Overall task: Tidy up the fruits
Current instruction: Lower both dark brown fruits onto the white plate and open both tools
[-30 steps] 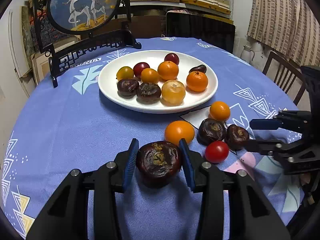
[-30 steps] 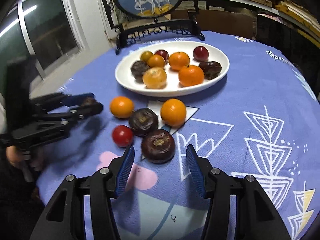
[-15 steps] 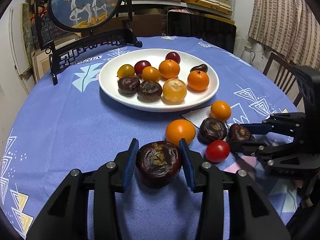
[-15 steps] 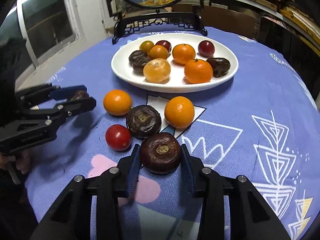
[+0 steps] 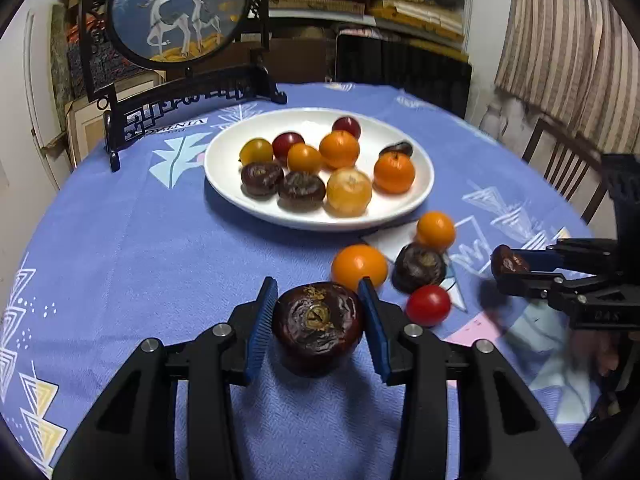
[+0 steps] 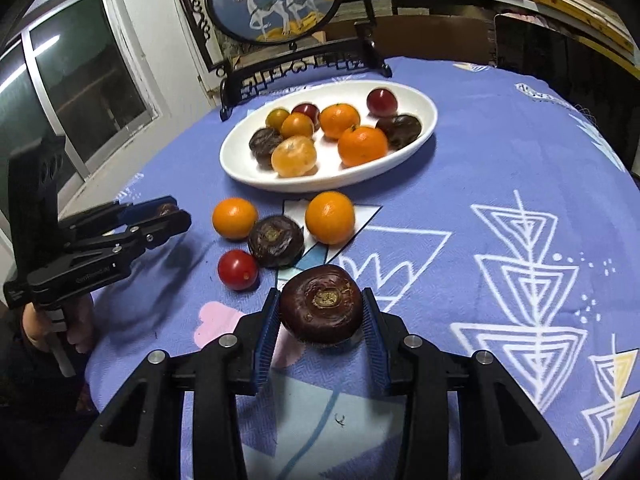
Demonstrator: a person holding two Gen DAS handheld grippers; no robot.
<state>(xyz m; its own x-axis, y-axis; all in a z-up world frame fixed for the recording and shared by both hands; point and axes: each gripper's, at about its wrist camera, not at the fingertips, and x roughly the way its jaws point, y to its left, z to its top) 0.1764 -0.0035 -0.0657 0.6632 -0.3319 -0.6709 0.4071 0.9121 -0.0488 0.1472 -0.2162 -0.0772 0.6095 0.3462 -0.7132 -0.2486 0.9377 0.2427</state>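
Note:
My left gripper (image 5: pixel 318 326) is shut on a dark brown round fruit (image 5: pixel 318 322) and holds it above the blue cloth. My right gripper (image 6: pixel 322 314) is shut on another dark brown fruit (image 6: pixel 322 308), lifted off the table; it also shows in the left wrist view (image 5: pixel 508 262). A white plate (image 5: pixel 228 160) holds several oranges, dark fruits and red ones. Loose on the cloth lie two oranges (image 6: pixel 235 218) (image 6: pixel 330 218), a dark fruit (image 6: pixel 276 240) and a red tomato (image 6: pixel 238 270).
A round painted screen on a black stand (image 5: pixel 176 12) stands behind the plate. A dark chair back (image 5: pixel 400 68) and a wooden chair (image 5: pixel 560 160) stand at the table's far and right sides. A window (image 6: pixel 80 80) is at the left.
My right gripper closed on the dark fruit and lifted it off the cloth. My left gripper kept its fruit and rose slightly.

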